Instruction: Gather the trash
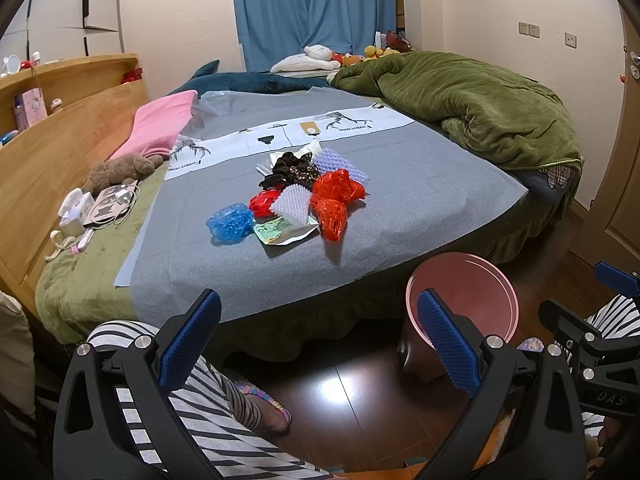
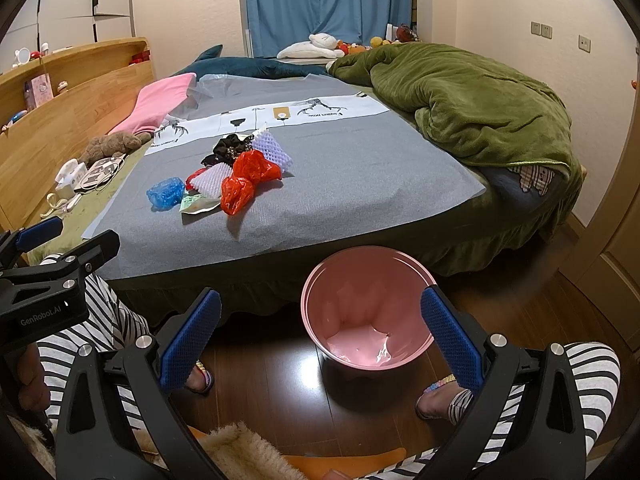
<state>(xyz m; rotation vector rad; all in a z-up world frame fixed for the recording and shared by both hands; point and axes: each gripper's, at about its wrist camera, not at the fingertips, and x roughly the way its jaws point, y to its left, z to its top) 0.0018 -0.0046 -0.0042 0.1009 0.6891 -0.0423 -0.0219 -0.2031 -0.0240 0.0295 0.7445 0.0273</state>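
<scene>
Both grippers are hanging low over the dark wood floor [image 2: 280, 392] with their blue-padded fingers spread wide, gripping nothing. The left gripper [image 1: 320, 344] is pointing at the bed, and the right gripper [image 2: 320, 340] is sitting just above the pink bin [image 2: 362, 280], which is standing upright on the floor right beside the bed edge. All the trash is lying in one heap on the gray sheet [image 1: 400, 208]: red plastic bags [image 1: 336, 196], a blue bag [image 1: 230, 222], white foam netting [image 1: 292, 202], a black scrunchy thing [image 1: 292, 168] and a flat wrapper [image 1: 280, 234]. Striped pant legs [image 1: 208, 412] are showing below.
</scene>
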